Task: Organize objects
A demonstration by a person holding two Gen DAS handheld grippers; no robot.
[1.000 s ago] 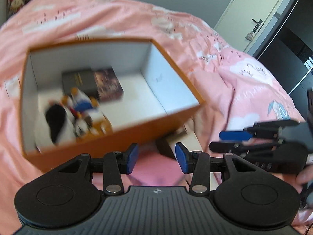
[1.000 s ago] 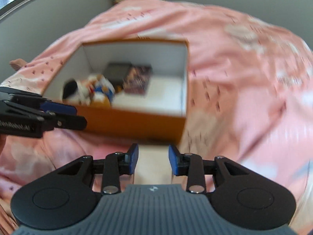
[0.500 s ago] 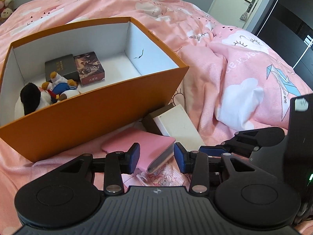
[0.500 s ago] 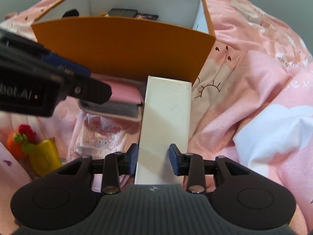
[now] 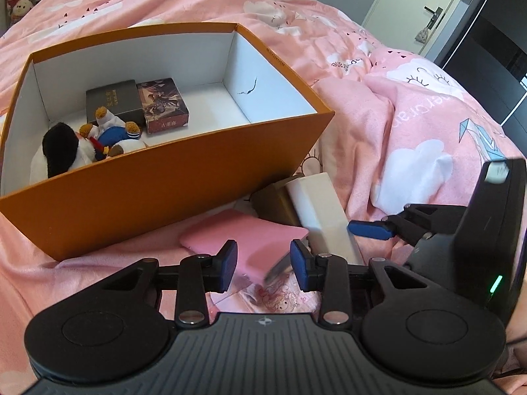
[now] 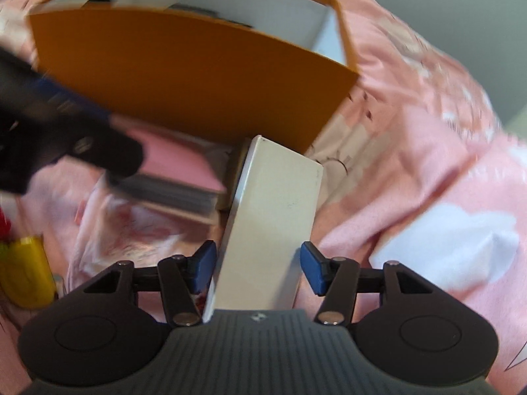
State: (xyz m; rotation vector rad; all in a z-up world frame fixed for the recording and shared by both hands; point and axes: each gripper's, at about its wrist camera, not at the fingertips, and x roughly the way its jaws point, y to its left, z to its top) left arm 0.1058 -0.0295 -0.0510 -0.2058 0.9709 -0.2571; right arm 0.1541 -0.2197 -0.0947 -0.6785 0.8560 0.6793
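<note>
Orange cardboard box [image 5: 158,194], open top, white inside, sits on the bed's pink quilt [image 5: 411,125] w/ white cloud prints. Inside, at the left end: a plush toy [image 5: 82,141] w/ black, white, blue and tan parts, soft and lumpy; behind it a dark grey flat box [image 5: 112,100] w/ gold lettering, and just beside that a small printed carton [image 5: 163,105] w/ dark red artwork. Right half of the box floor is bare white.

Outside, against the box's near wall: a long white rectangular carton [image 6: 270,227], smooth and matte, leaning on a brown boxy item [image 5: 273,202]; a flat pink notebook-like pad [image 5: 243,235] w/ page edges showing; under it a crinkly clear packet [image 5: 283,298] w/ cartoon print.

Left tool [image 5: 263,268]: blue pads set fairly narrow, closing, nothing pressed betw. them; hangs just above the pink pad's corner. Right tool [image 6: 258,266]: pads widening, white carton lies betw. them w/ a gap visible on each side, so no grip.

Left wrist view alone shows the box contents clearly, plus a door and dark wardrobe at the far right. Right wrist view is blurred, but alone shows a shiny yellow item [image 6: 24,270] w/ a bit of red at the left edge; can't tell what it is. Each view catches the other tool at its edge.
</note>
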